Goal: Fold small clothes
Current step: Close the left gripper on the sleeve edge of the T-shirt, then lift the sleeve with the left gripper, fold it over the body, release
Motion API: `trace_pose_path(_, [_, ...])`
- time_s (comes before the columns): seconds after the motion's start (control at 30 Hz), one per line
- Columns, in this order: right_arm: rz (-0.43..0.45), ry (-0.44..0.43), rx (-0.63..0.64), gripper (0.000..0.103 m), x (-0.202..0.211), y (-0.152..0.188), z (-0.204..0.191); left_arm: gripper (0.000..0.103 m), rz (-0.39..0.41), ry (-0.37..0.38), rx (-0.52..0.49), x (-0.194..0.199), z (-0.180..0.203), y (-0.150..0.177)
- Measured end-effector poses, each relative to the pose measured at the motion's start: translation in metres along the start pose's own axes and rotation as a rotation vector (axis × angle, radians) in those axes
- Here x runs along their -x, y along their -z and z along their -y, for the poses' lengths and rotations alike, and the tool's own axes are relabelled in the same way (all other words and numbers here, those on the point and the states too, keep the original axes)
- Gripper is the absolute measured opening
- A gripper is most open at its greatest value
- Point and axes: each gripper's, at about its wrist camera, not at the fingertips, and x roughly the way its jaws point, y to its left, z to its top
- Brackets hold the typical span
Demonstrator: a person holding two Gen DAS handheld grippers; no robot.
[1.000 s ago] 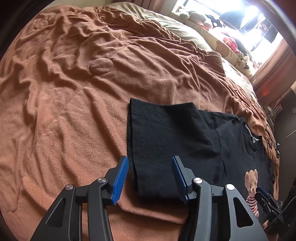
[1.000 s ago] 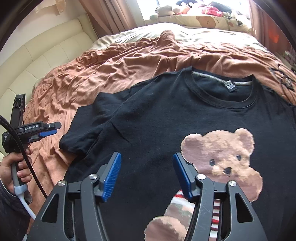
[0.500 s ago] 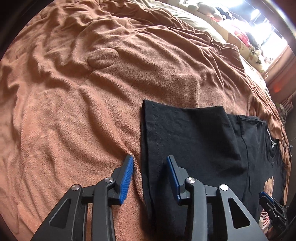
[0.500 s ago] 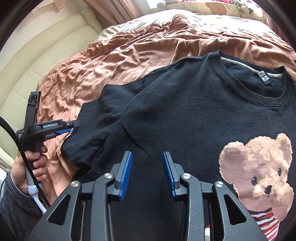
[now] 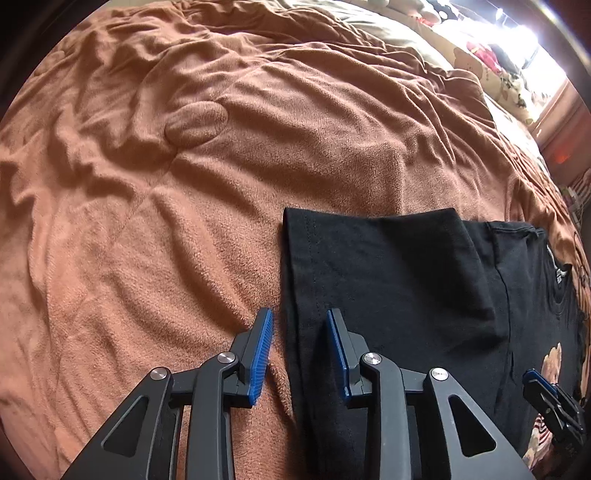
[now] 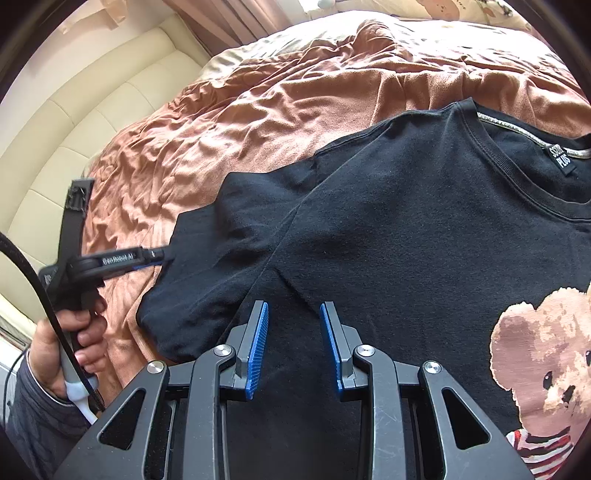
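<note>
Two grippers work one black T-shirt. The left gripper, jaws just narrowed but parted, straddles the sleeve's hemmed edge without pinching it. The right gripper, likewise narrowed, hangs unclenched over the shirt's armpit seam. The shirt lies flat on a rumpled brown fleece blanket; one bear print shows.

a rumpled brown blanket covers the bed, with a round raised patch sewn in it; a cream padded headboard curves at the left; curtains hang behind; bear-print bedding lies by the bright window
</note>
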Motion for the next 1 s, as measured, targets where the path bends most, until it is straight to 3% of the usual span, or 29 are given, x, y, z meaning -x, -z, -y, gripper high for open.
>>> trace_pose_path(0.17, [-0.015, -0.014, -0.042, 0.026, -0.017, -0.005, -0.001, 0.034, -0.001, 0.029, 0.001, 0.003, 0.0, 0.007])
trace_pose_path(0.23, [-0.022, -0.028, -0.061, 0.02, -0.024, -0.008, -0.002, 0.013, -0.006, 0.044, -0.017, 0.005, 0.004, 0.006])
trace_pose_path(0.4, [-0.029, -0.058, -0.097, 0.008, -0.034, -0.013, 0.0, 0.003, 0.052, 0.096, -0.016, 0.029, 0.01, -0.001])
trace_pose_path(0.77, [-0.053, -0.149, -0.213, 0.005, -0.06, -0.02, 0.012, 0.003, 0.149, 0.192, -0.066, 0.096, 0.05, -0.029])
trace_pose_path(0.9, [-0.085, -0.14, -0.216, 0.005, -0.046, -0.024, 0.018, 0.003, 0.159, 0.218, -0.096, 0.11, 0.074, -0.03])
trace_pose_path(1.0, [-0.045, -0.142, -0.194, 0.005, -0.02, -0.025, 0.024, 0.003, 0.156, 0.245, -0.117, 0.119, 0.094, -0.027])
